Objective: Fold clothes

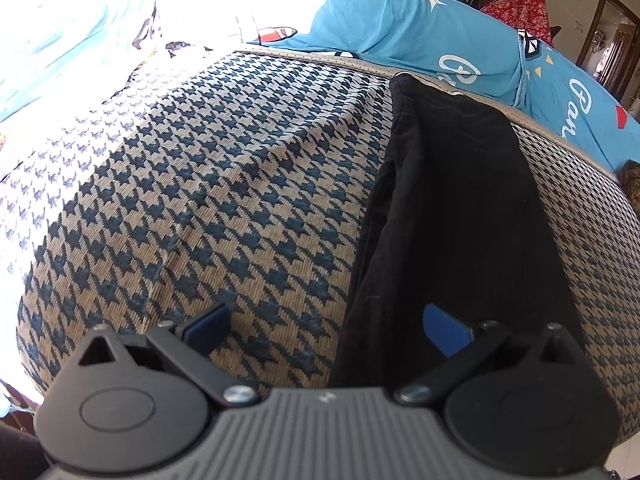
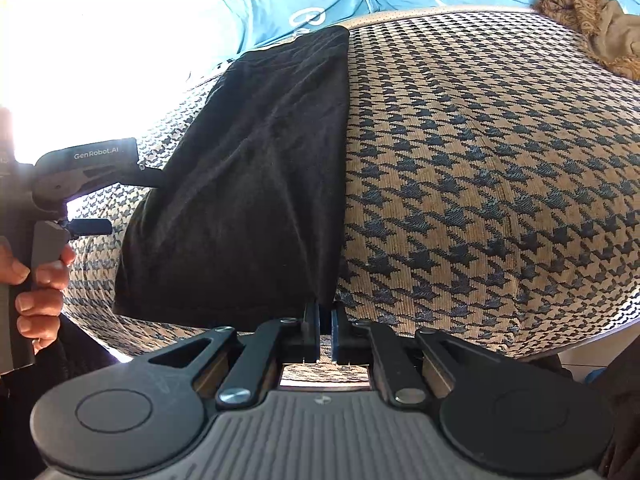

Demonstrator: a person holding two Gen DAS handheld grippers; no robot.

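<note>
Right wrist — right gripper (image 2: 325, 322) clamped on black garment (image 2: 256, 184) corner.

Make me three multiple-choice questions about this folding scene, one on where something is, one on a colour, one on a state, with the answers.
1. Where does the black garment lie?
A. on the checked cover
B. on the floor
C. on a hanger

2. What colour is the bedding behind the cover?
A. red
B. light blue
C. green

3. How do the left tongs stand?
A. shut on the garment
B. shut on nothing
C. open

Answers:
1 A, the garment lies flat on the houndstooth cover in both views.
2 B, the printed fabric at the far edge is light blue.
3 C, a wide gap shows between the blue pads, while the right tongs pinch the garment's near corner.
</note>
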